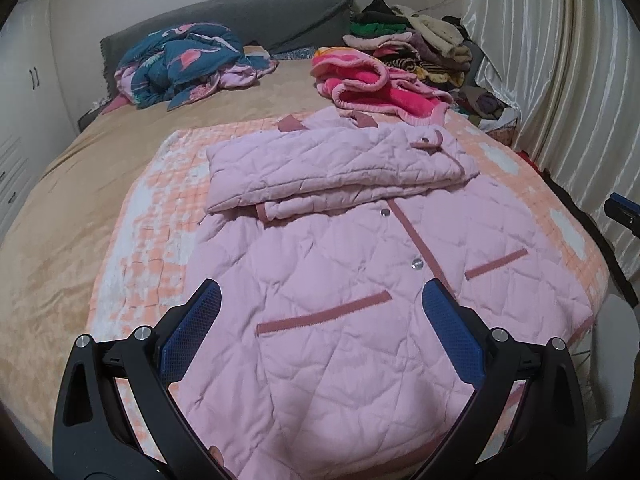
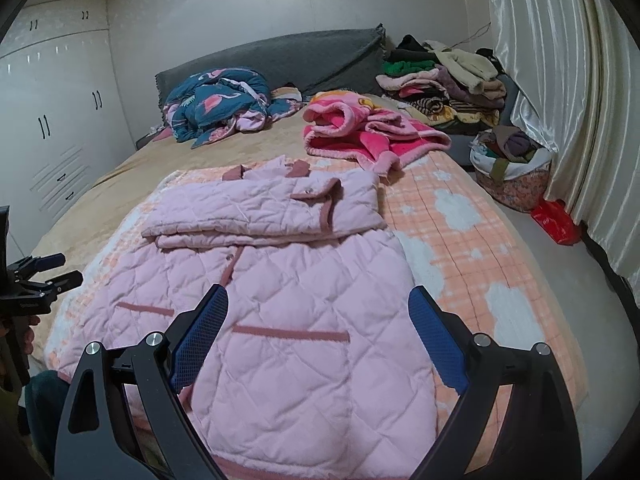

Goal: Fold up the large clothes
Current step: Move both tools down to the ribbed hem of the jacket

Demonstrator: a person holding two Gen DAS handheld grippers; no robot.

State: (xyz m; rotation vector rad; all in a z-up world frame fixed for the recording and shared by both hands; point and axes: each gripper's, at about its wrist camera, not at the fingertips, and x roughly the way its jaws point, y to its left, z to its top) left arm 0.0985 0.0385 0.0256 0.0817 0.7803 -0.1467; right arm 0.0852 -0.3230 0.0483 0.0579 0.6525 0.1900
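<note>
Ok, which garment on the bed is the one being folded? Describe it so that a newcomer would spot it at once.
Start at the bed with the grey headboard, then come down to the orange checked blanket at its near end. The pale pink quilted jacket lies flat there, sleeves folded across its chest. Unlike the crumpled hot-pink fleece and the blue flamingo bundle behind it, it has dusty-rose trim and snap buttons.

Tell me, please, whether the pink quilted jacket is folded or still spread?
Partly folded: the pink quilted jacket has its sleeves laid across the chest, while its body lies flat.

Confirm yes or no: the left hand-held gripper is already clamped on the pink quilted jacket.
No. The left hand-held gripper is wide open above the pink quilted jacket, its blue pads gripping no fabric.
</note>
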